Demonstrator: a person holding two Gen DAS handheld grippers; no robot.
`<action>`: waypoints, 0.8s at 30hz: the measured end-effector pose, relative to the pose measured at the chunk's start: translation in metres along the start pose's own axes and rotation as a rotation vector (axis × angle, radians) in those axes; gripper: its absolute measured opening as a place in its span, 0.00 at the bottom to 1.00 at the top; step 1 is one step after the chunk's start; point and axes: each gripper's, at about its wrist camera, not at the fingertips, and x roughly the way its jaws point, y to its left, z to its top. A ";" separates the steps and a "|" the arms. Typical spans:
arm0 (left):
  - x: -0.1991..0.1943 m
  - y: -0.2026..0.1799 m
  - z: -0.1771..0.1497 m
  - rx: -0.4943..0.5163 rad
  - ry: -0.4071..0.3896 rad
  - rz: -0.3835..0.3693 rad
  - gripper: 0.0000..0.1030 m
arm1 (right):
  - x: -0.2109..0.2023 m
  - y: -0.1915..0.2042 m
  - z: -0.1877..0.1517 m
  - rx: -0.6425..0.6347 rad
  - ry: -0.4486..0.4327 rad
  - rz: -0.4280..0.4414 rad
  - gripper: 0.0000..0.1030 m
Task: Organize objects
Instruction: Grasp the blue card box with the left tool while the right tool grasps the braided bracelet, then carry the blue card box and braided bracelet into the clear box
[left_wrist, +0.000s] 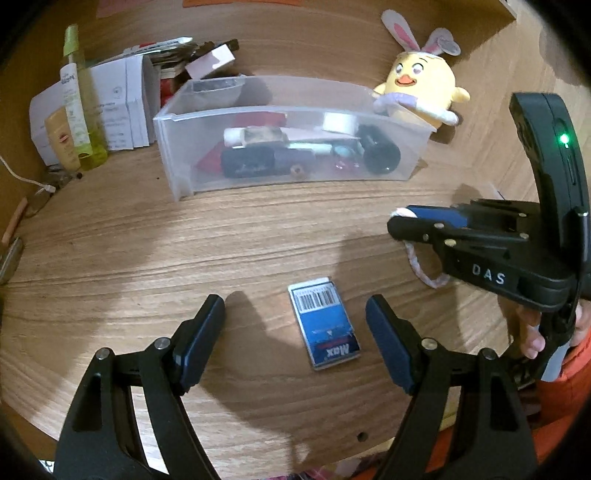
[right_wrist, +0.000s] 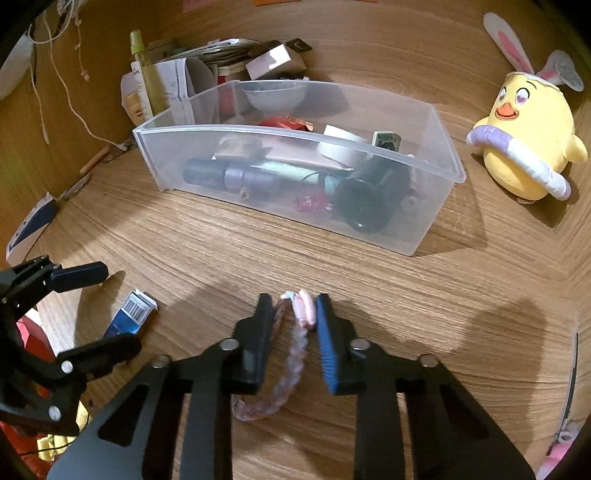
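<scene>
Bin (right_wrist: 424, 236) sits mid-table, plush chick (right_wrist: 524, 140) to its right, boxes (left_wrist: 110, 107) left, card (left_wrist: 325, 328) near the front edge.

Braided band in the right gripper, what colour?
Pink and white braid, pastel beads at its top; clearest in the right wrist view, between the right gripper fingers.

You are working over a wood-grain desk (left_wrist: 184, 240) with wooden side panels (right_wrist: 22, 147) rising at the frame edges; light is pooling brightly mid-frame while shadows are darkening the corners.
</scene>
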 end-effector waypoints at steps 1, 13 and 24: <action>0.000 -0.002 -0.001 0.009 -0.005 0.000 0.71 | 0.000 0.000 0.000 0.000 0.000 0.001 0.15; -0.005 -0.001 -0.004 0.017 -0.027 -0.021 0.26 | -0.009 0.000 0.005 0.016 -0.039 0.030 0.13; -0.015 0.006 0.020 -0.020 -0.090 -0.001 0.26 | -0.032 -0.004 0.019 0.018 -0.114 0.025 0.13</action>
